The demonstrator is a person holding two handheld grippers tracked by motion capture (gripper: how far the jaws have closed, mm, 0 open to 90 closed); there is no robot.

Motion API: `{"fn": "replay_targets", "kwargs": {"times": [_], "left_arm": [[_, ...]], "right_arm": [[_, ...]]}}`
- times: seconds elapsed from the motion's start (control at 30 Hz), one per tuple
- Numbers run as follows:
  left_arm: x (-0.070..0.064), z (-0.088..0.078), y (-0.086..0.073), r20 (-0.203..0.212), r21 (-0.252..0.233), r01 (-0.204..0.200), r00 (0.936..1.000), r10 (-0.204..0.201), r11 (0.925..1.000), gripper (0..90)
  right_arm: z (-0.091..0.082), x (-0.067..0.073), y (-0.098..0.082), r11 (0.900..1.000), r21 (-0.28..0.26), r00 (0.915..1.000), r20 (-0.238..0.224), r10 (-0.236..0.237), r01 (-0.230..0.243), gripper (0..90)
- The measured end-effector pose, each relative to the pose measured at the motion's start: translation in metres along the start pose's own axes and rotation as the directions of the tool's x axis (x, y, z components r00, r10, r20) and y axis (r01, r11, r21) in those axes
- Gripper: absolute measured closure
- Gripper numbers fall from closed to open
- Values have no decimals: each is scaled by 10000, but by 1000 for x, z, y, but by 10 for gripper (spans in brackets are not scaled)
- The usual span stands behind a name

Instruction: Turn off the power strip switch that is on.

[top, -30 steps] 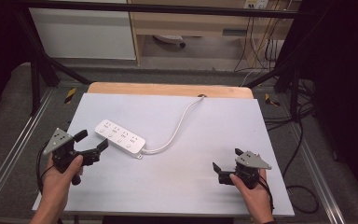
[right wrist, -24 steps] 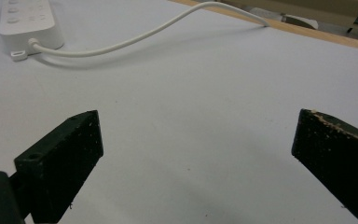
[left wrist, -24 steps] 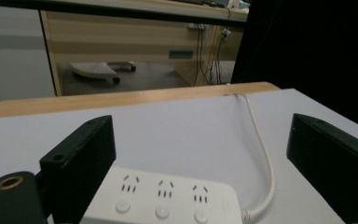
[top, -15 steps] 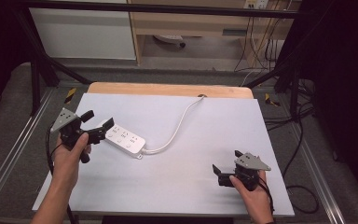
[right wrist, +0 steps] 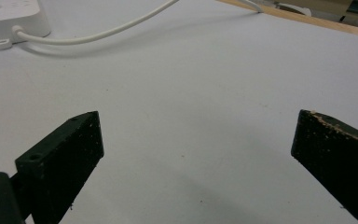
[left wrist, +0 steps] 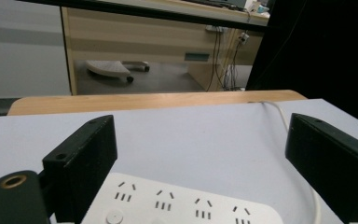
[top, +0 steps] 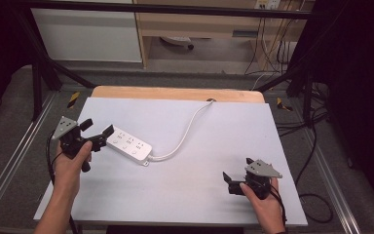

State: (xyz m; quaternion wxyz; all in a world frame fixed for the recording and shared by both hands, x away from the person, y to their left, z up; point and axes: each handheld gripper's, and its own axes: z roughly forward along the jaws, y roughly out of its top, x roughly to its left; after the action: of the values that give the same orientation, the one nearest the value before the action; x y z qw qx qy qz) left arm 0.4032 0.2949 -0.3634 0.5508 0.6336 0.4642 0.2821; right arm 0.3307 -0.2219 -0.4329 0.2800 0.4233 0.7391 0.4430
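Our left gripper (top: 97,131) is the one at work, and its jaws stand spread wide with nothing between them yet. Right below and just ahead of them lies the power strip (top: 129,145), so close that in the left gripper view its near end (left wrist: 182,205) sits between the two black jaws, sockets facing up. We judge the coming move turns on this: the strip's long axis runs straight away from the left gripper, toward the middle of the table (top: 214,195), so the jaws straddle its short width and could press in on its two long sides.

At the strip's far end, away from the left gripper, the white cord (top: 187,131) leaves it, bends and runs off to the back edge of the table. So the strip points its plain end at our left gripper and its cord end toward the right one.

Our right gripper (top: 231,178) rests well apart from the strip, low over bare table, jaws also spread and holding nothing. From it the strip's cord end (right wrist: 9,23) lies far ahead and off to one side.
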Motion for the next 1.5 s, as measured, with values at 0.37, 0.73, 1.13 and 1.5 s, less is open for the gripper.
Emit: {"fn": "replay_targets", "kwargs": {"times": [0.37, 0.73, 1.13, 1.5], "left_arm": [[2, 8, -6, -206, 530, -248, 9995, 259, 9983, 131], [-7, 18, -19, -119, 1044, -593, 9981, 609, 9928, 143], [-12, 25, -27, -230, 1362, -769, 9965, 807, 9877, 230], [-15, 27, -33, 27, 1583, -804, 9967, 810, 9841, 359]], "right_arm": [[0, -2, 0, 10000, 26, 9999, 105, 73, -73, 26], [1, -2, 0, 9997, 161, 9998, 63, 197, -198, 27], [-1, -7, 0, 9994, 229, 9996, 117, 243, -246, 28], [-1, -9, -1, 9992, 335, 9997, 148, 208, -213, 29]]}}
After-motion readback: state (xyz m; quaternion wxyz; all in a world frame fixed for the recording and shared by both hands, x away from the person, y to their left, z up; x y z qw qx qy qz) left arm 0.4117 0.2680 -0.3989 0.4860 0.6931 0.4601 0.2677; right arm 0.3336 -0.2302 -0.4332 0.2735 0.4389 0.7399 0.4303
